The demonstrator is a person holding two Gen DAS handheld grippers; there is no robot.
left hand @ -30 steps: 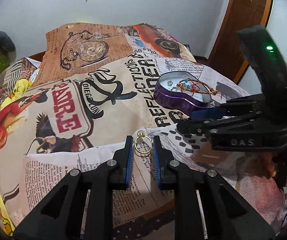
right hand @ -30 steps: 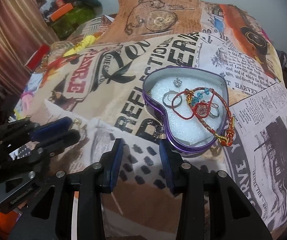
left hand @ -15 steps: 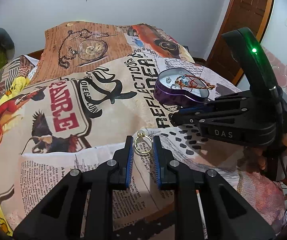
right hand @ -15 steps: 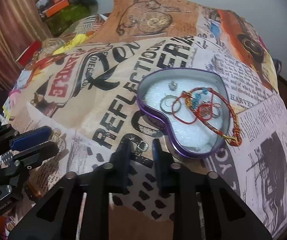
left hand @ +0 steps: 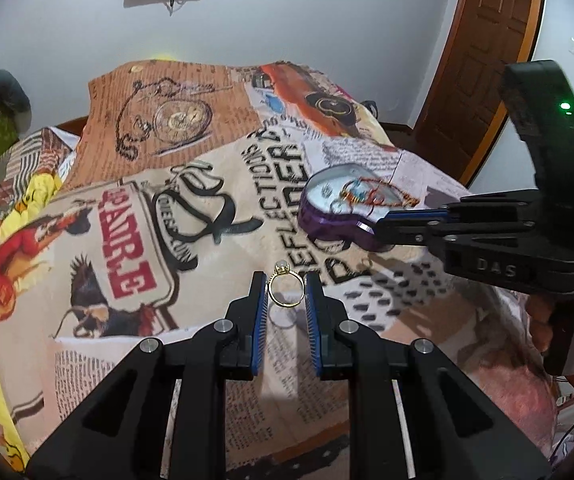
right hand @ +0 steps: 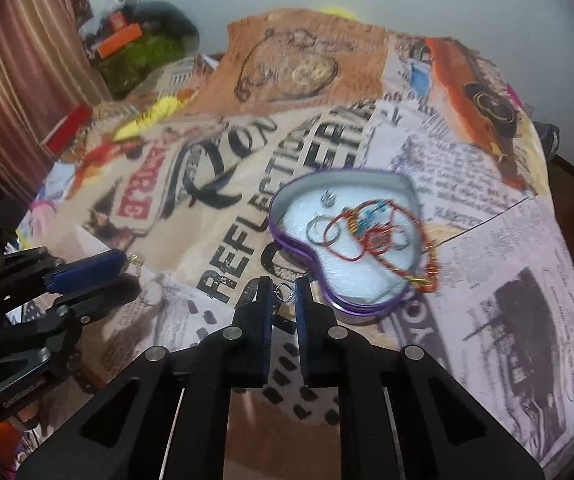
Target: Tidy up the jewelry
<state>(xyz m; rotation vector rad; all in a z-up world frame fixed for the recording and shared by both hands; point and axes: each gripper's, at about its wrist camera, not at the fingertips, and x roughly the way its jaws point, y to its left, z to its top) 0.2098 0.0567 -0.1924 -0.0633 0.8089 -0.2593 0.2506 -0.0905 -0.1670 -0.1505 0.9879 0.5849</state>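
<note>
Your left gripper (left hand: 285, 294) has its fingers drawn in narrow on a gold ring (left hand: 285, 289), band pinched side to side, the stone setting standing up past the tips. The ring hangs just above the printed bedspread (left hand: 191, 216), well short of the heart tin (left hand: 339, 216).

Your right gripper (right hand: 281, 294) has its fingers nearly together on a small silver ring (right hand: 283, 292), held at the very tips, just beside the near rim of the heart tin (right hand: 287, 236).

Handling, as judged:
- Both rings are very light, rigid and smooth. Metal on a narrow pad contact can pivot or squirt out, so keep the squeeze across the band, not on the setting.
- The silver one sits far out at the tips; it looks the less secure hold.
- Inside the tin, the white foam is soft and should stop a dropped ring from bouncing.
- The red thread bracelet (right hand: 371, 236) is limp and drapes over the rim; it may snag fingers, so release on bare foam.
</note>
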